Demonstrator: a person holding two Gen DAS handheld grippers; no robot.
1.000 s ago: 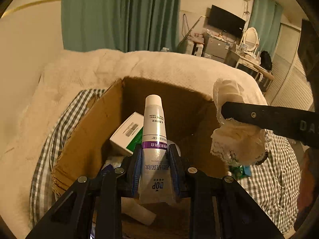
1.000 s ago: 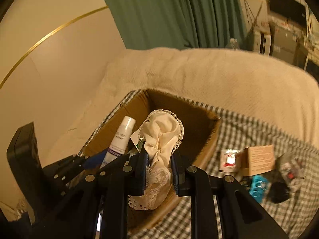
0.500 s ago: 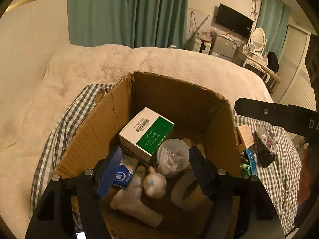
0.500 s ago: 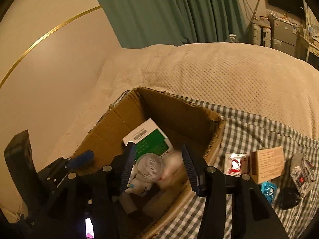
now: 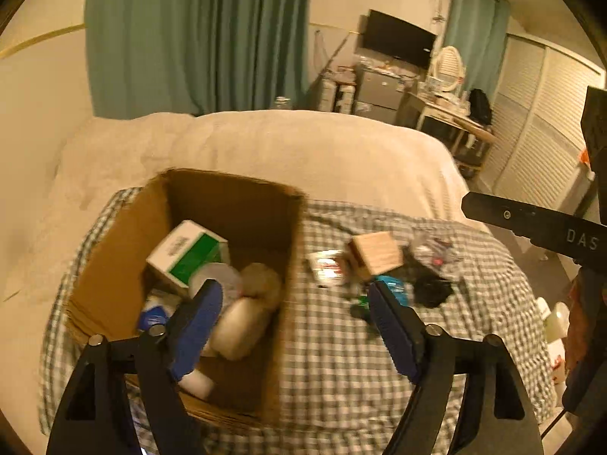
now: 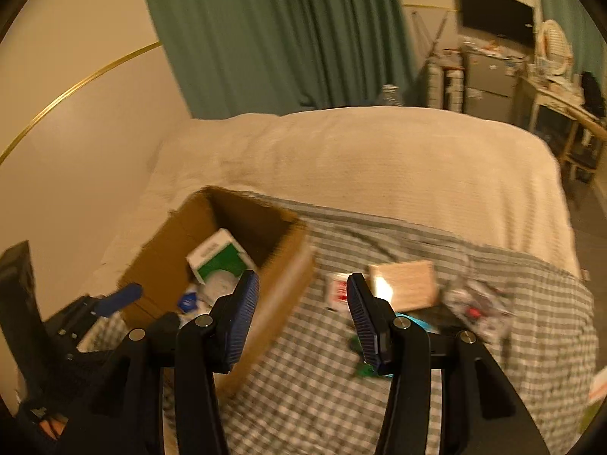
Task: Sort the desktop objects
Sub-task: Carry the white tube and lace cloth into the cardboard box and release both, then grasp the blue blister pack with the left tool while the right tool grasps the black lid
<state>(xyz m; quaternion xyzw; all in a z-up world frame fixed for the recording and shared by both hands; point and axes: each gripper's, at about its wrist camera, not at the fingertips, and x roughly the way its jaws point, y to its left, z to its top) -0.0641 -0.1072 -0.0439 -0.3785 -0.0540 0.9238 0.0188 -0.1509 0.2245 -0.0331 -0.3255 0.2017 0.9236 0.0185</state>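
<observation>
The open cardboard box [image 5: 125, 246] stands on the checked cloth and holds a green-and-white carton [image 5: 189, 250], a white tube [image 5: 239, 326] and a cream lace cloth [image 5: 261, 280]. My left gripper [image 5: 293, 288] hangs above the box's right wall. Its jaws are opening and nothing is between them. My right gripper [image 6: 301, 278] is open and empty, over the same wall of the box [image 6: 170, 250]. To the right lie a brown box [image 6: 409, 284], a red-and-white packet [image 6: 337, 290], a clear bag [image 6: 478, 303] and a blue packet [image 5: 394, 286].
The checked cloth [image 5: 341, 360] covers the near part of a bed with a cream blanket [image 6: 379, 170]. A black item [image 5: 432, 292] and a small green one [image 6: 364, 369] lie among the loose things. Green curtains, a desk and a TV stand beyond the bed.
The left gripper let go of the white tube and the right let go of the lace cloth; both now lie in the box. Both grippers opened and moved back and rightward.
</observation>
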